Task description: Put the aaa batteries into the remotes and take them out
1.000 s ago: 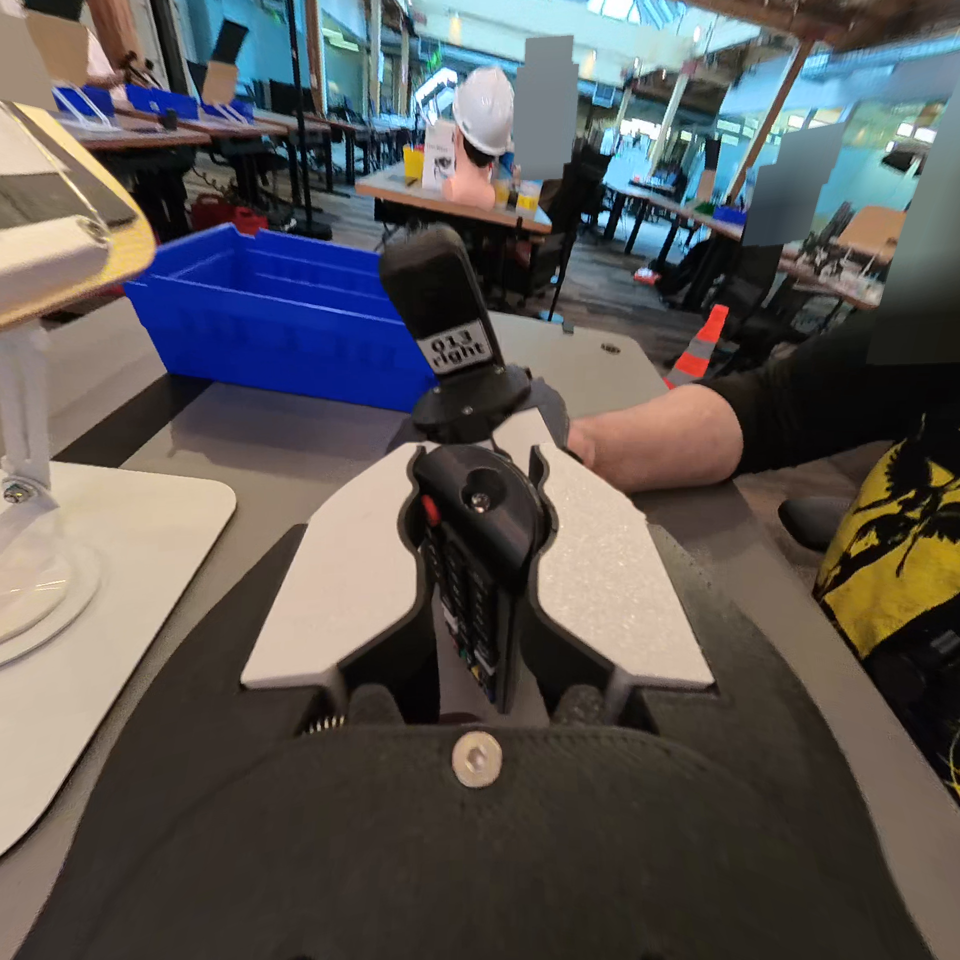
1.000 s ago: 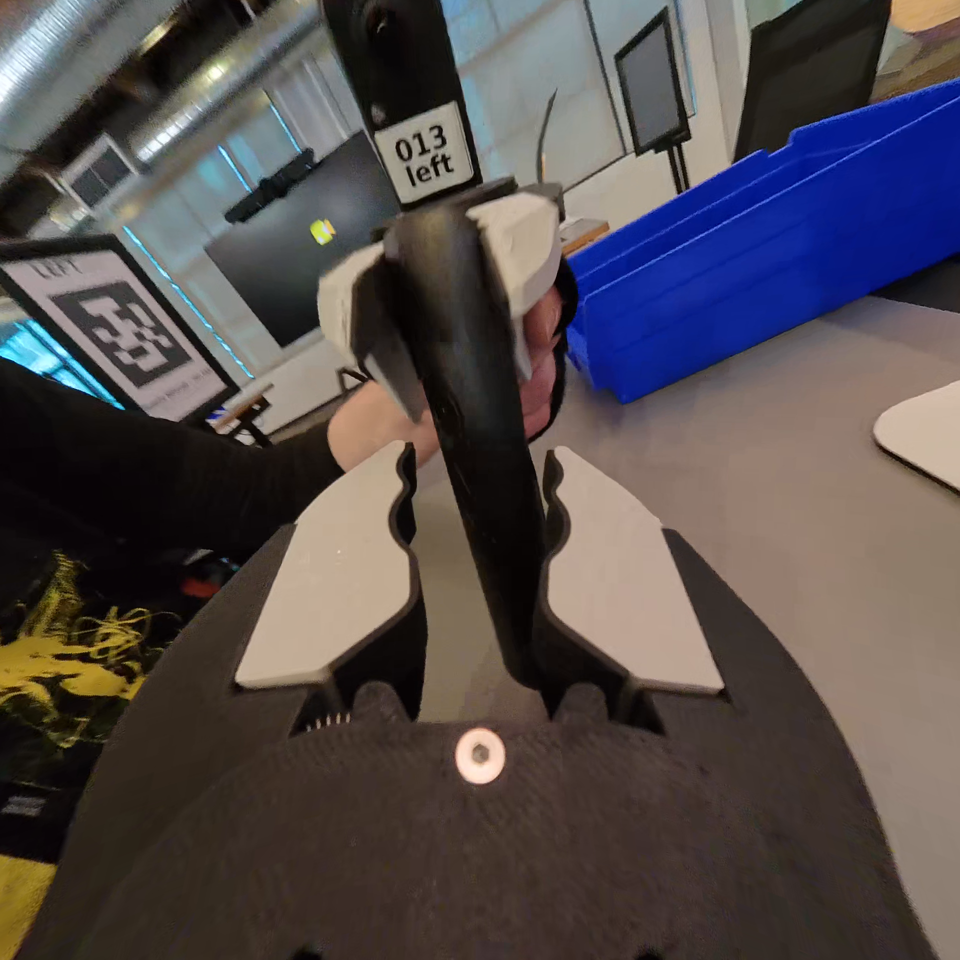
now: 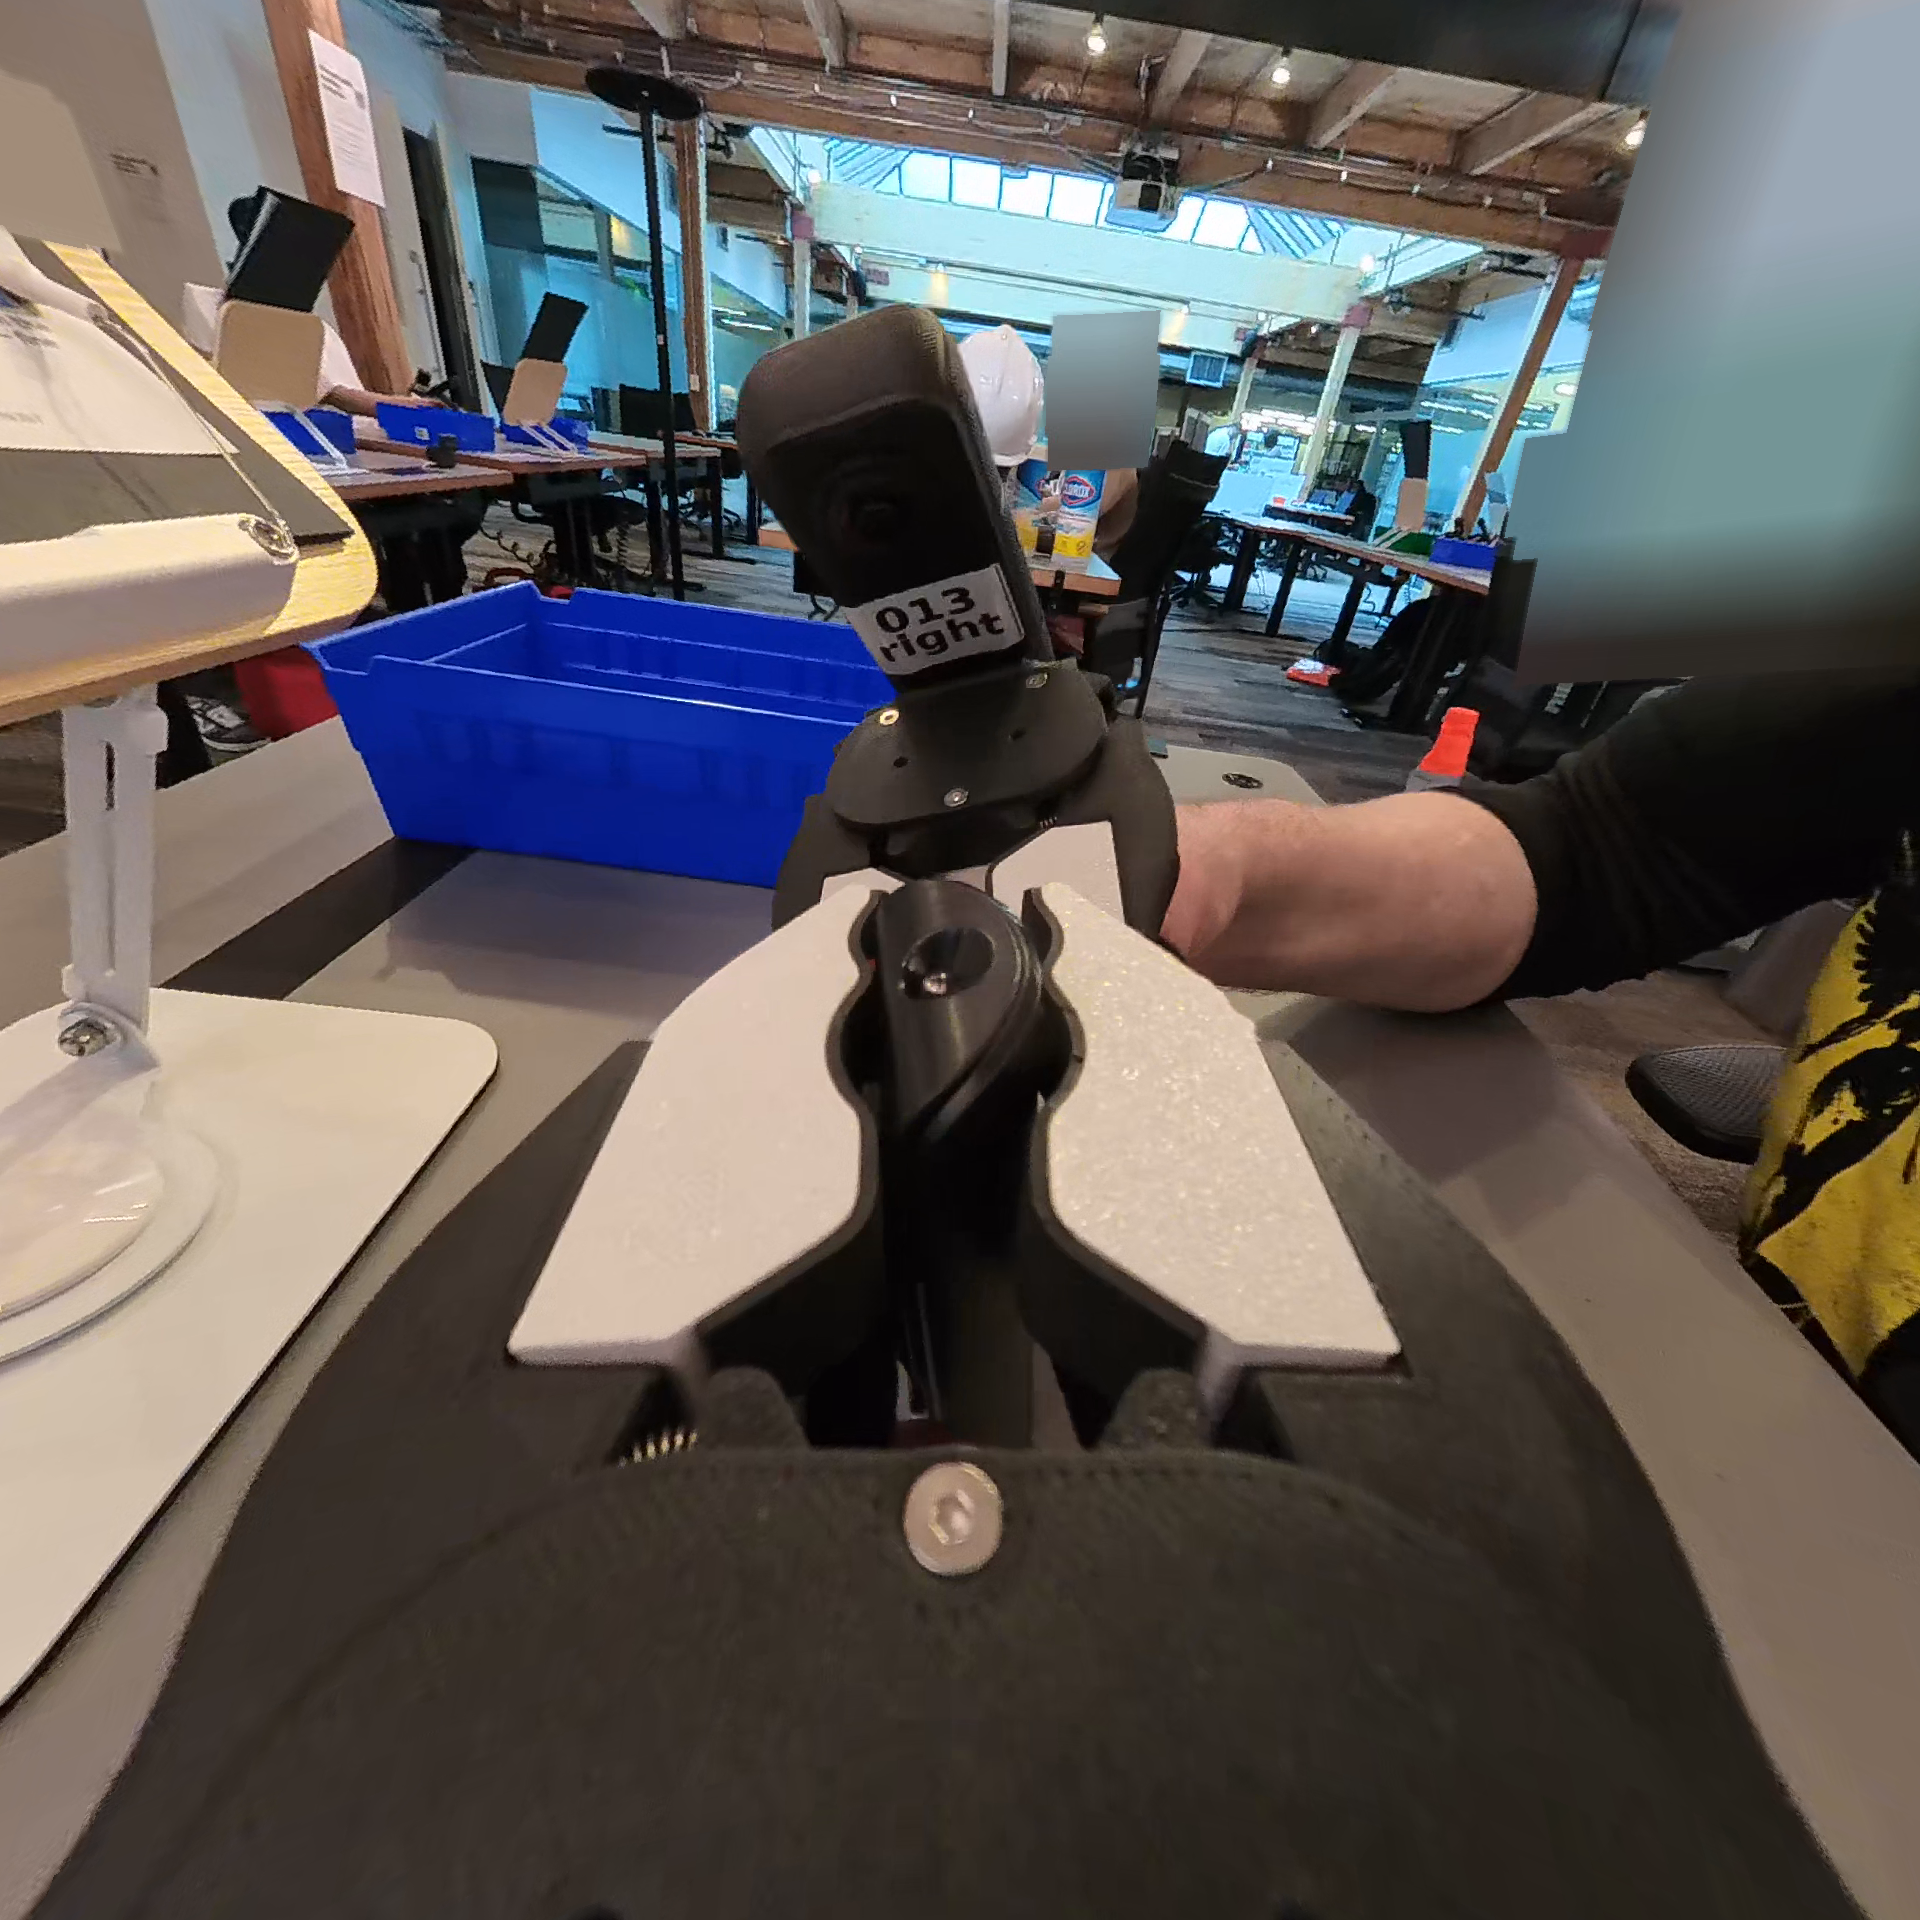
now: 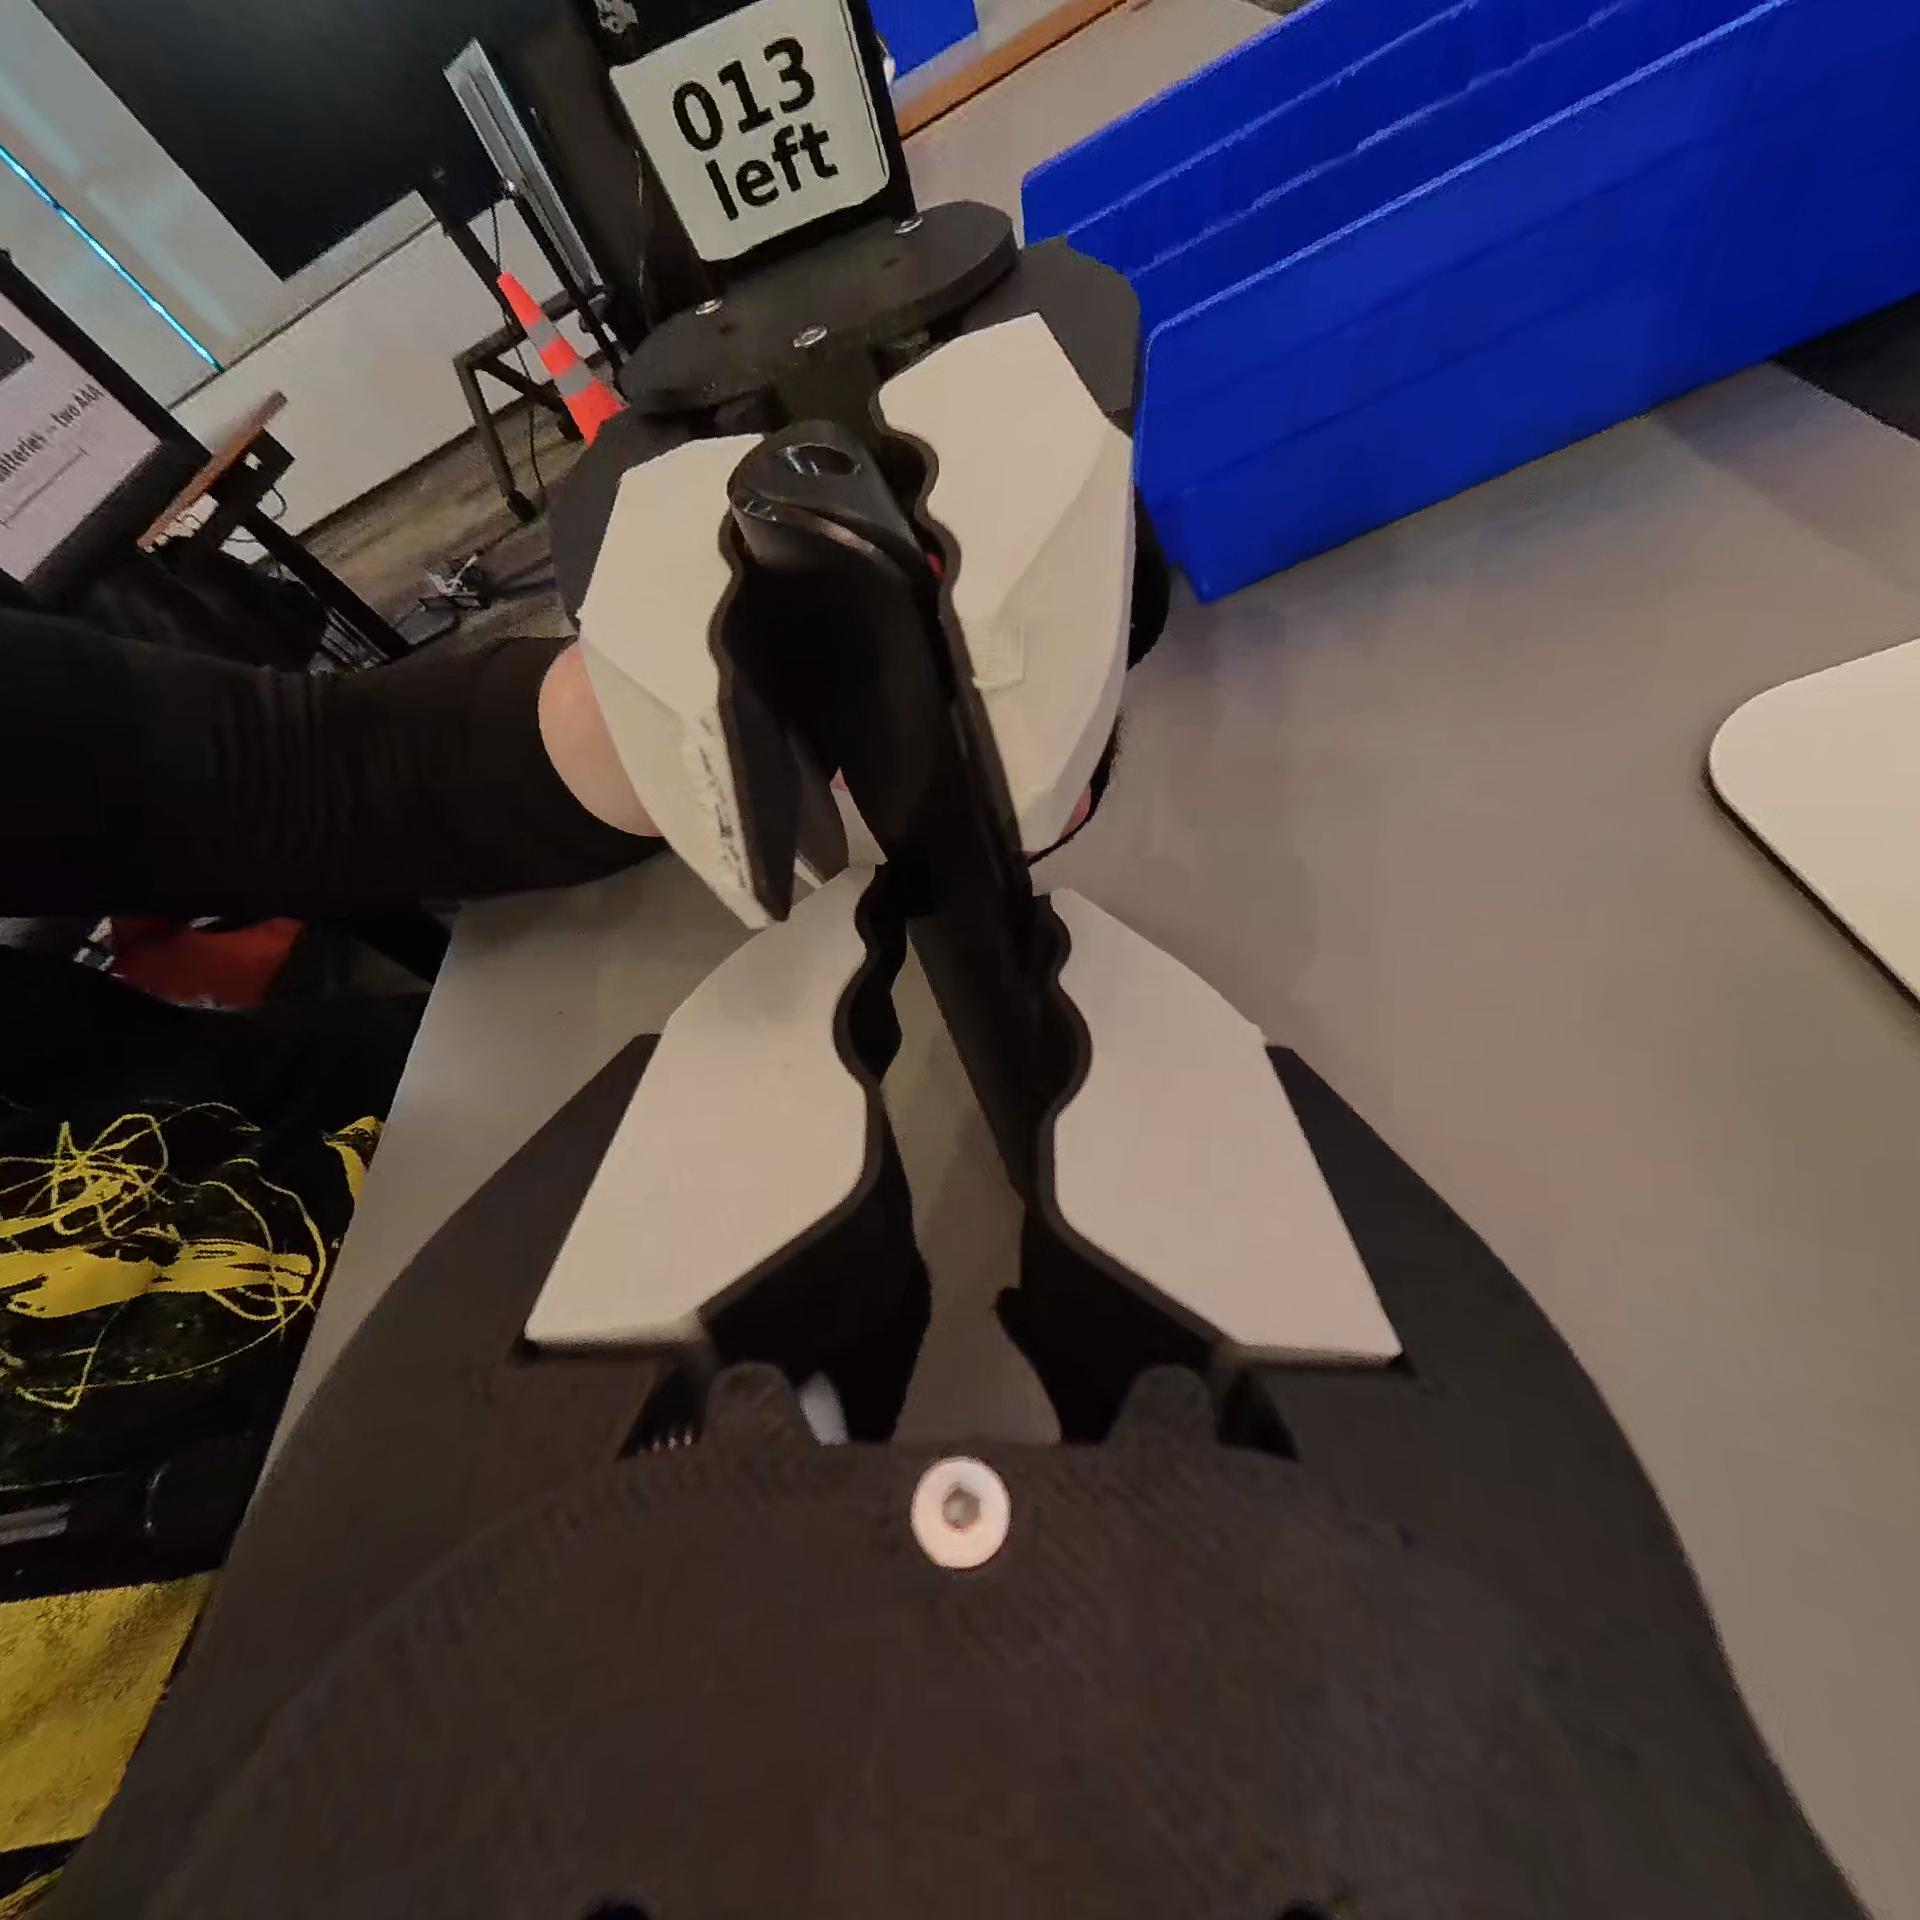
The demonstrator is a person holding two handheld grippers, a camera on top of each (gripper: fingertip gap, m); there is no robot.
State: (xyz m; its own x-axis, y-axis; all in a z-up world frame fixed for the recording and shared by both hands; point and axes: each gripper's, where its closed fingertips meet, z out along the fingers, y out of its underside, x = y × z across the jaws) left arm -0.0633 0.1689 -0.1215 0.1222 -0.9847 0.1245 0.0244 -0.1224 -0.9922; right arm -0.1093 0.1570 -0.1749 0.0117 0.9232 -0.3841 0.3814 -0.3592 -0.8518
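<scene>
Two handheld grippers face each other over a grey table (image 3: 582, 935), sharing one black remote (image 3: 951, 1049) between them. At far left in the left wrist view stands a white stand base (image 3: 239, 1122), with a blue bin (image 3: 582, 717) behind it toward the middle. The left gripper (image 3: 951, 977) has its white fingers (image 3: 727, 1143) clamped on the remote's sides, rounded end pointing away. Opposite, the right gripper (image 4: 961, 997) has its jaws closed to a narrow gap around the remote's other end; whether both pads truly bite cannot be told, since the remote (image 4: 914, 727) leans against the right-hand finger only. No AAA batteries and no open compartment are visible, so the cover step appears not yet done. The risk from here is twisting: two opposed grips on one slim body could lever it out of the looser jaws, dropping it onto the table at right.
</scene>
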